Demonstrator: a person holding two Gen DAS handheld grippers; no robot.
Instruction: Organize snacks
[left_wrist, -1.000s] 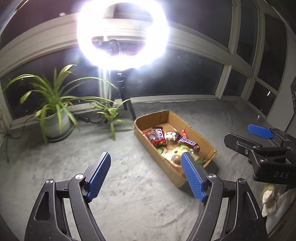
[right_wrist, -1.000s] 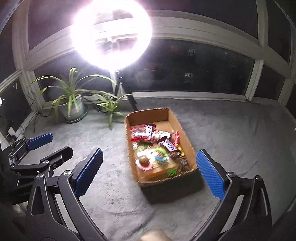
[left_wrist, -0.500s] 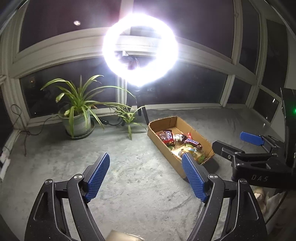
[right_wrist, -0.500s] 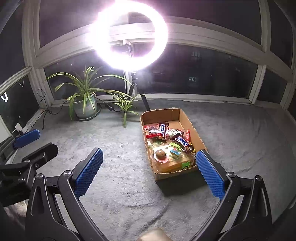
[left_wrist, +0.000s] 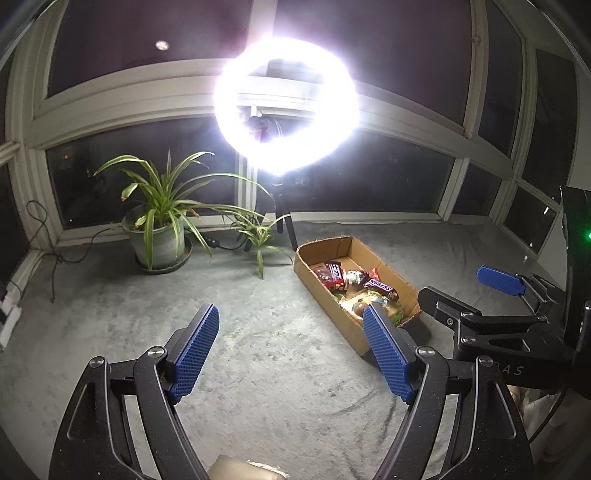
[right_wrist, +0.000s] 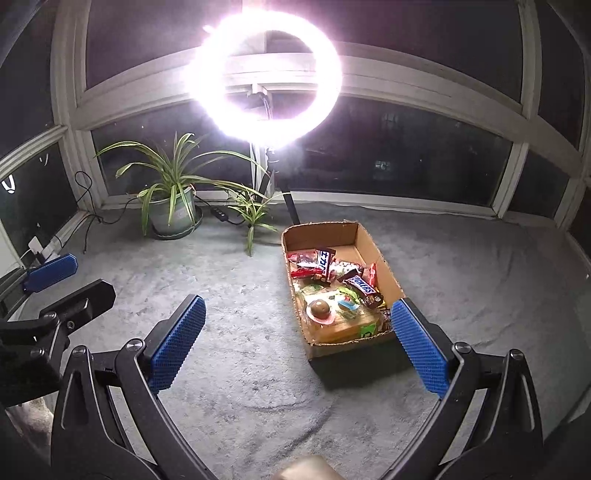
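On the grey carpeted floor, beneath a glaring ring light, an open cardboard box lies with snacks piled inside: a Snickers bar, a red wrapper and a round brown sweet among them. The right tongs are spread wide and hold nothing, hovering above the floor just short of the box's near end. The left tongs are likewise spread and empty, to the left of the box. A potted plant stands by the window, well apart from the box.
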